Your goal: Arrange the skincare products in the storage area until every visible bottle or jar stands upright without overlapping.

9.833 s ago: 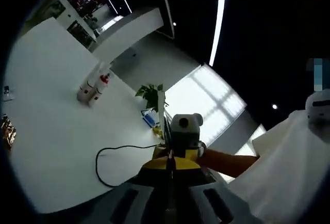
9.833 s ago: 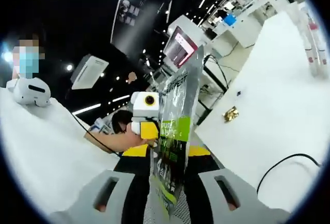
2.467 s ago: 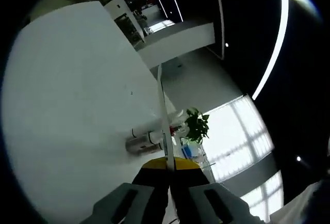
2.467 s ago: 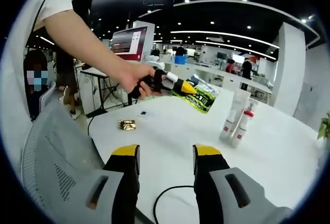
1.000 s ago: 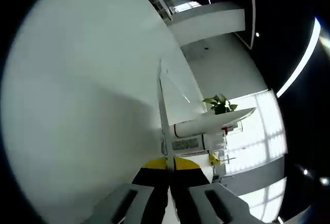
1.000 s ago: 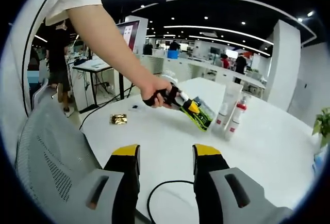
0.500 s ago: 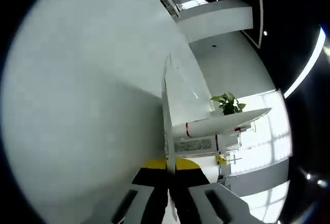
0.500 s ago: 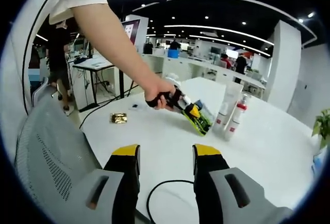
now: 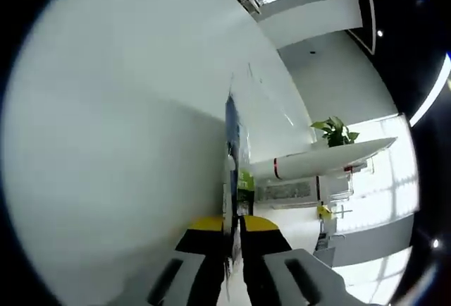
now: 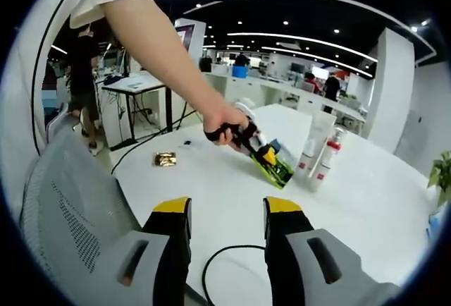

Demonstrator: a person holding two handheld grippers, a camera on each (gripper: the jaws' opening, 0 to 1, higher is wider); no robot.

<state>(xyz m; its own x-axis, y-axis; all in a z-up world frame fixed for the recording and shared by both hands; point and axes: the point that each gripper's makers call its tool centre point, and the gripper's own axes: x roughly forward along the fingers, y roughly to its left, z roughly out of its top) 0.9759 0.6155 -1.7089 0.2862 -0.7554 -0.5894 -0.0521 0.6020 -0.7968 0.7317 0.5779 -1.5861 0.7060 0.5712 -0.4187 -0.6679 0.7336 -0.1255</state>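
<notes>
A green and black foil pouch (image 10: 273,165) is pinched at one end by my left gripper (image 10: 259,152), held in a person's hand, with its far end down on the white table (image 10: 366,200). In the left gripper view the pouch (image 9: 231,172) runs edge-on from between the yellow jaw tips of the left gripper (image 9: 232,227). Two white tubes with red bands (image 10: 320,152) stand just right of the pouch; one of the white tubes (image 9: 317,161) also shows in the left gripper view. My right gripper (image 10: 225,216) hangs open over the table's near edge, holding nothing.
A small gold wrapper (image 10: 165,158) lies at the table's left side. A black cable (image 10: 220,264) loops near the front edge. A grey mesh chair back (image 10: 77,214) stands at lower left. A potted plant (image 10: 440,172) sits at far right. Desks and people fill the background.
The left gripper has lowered the pouch from above the table down beside the two tubes, and it now tilts onto the tabletop. The right gripper has stayed open and nearly still.
</notes>
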